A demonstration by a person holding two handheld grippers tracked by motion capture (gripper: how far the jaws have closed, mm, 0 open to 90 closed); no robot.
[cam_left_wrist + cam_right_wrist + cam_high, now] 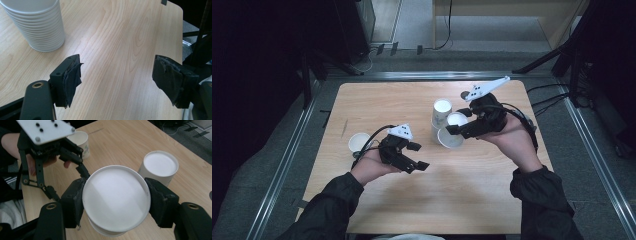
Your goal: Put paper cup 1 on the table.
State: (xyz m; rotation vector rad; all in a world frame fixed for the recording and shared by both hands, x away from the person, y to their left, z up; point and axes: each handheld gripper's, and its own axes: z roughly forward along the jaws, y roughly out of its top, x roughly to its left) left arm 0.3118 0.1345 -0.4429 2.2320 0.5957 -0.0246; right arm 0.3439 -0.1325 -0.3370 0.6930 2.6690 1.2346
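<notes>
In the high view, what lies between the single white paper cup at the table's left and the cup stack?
The left hand-held gripper, open, over bare wood; single white paper cup, stack.

The stack of cups (37,23) is running off the top edge at eleven o'clock, its rim cut away. The held cup (116,198) is hiding whatever sits beneath it. The printed pattern on the far cup (81,142) is staying too small to read.
</notes>
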